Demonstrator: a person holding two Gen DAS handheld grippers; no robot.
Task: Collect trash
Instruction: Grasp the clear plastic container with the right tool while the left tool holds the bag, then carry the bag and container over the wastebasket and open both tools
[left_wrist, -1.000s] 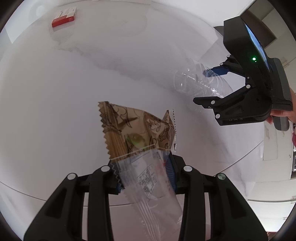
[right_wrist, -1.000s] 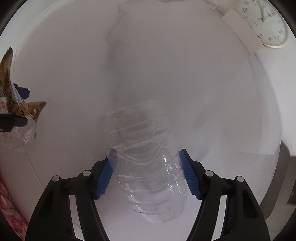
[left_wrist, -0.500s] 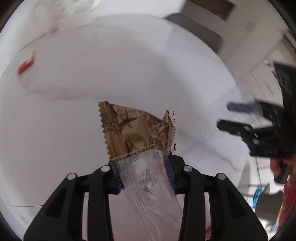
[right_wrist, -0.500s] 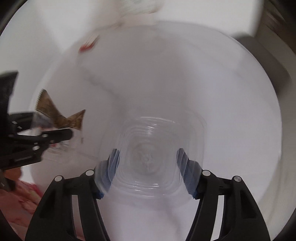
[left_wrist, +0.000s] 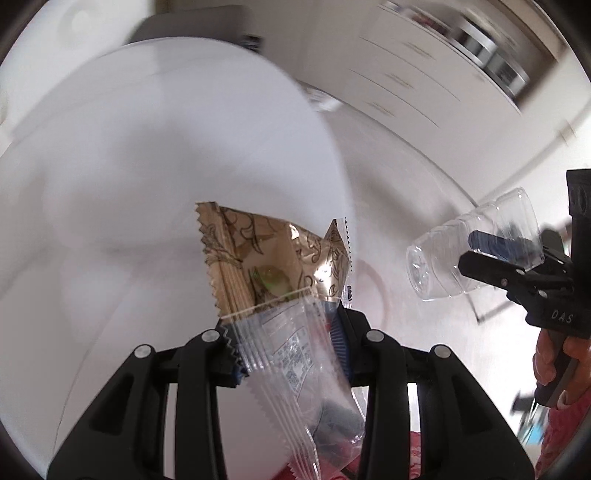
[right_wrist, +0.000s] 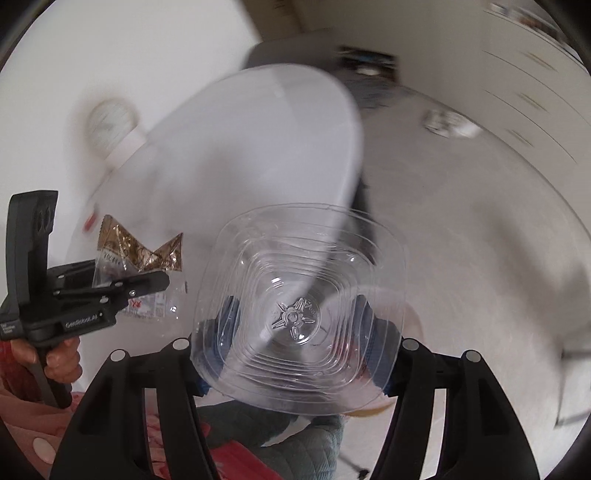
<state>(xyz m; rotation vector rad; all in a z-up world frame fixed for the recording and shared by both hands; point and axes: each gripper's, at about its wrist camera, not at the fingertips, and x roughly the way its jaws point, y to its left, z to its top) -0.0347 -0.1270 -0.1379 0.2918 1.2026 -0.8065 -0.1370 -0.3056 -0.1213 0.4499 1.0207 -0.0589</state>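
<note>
We carry the trash off the white table (left_wrist: 155, 155); our left gripper (left_wrist: 288, 332) pinches the snack wrappers (left_wrist: 273, 269); our right gripper (right_wrist: 295, 332), jaws just tightened, clamps the clear bottle (right_wrist: 299, 314); next we need a bin, none visible.

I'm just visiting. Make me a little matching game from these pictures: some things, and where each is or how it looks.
Things:
1. clear plastic bottle
2. gold patterned wrapper
3. clear printed wrapper
4. white table

States:
A. below both grippers, bare where seen
B. between the right gripper's blue pads
C. in the left gripper, zigzag-edged, brown and shiny
D. in the left gripper, see-through with small print

Pairs: 1-B, 2-C, 3-D, 4-A
</note>
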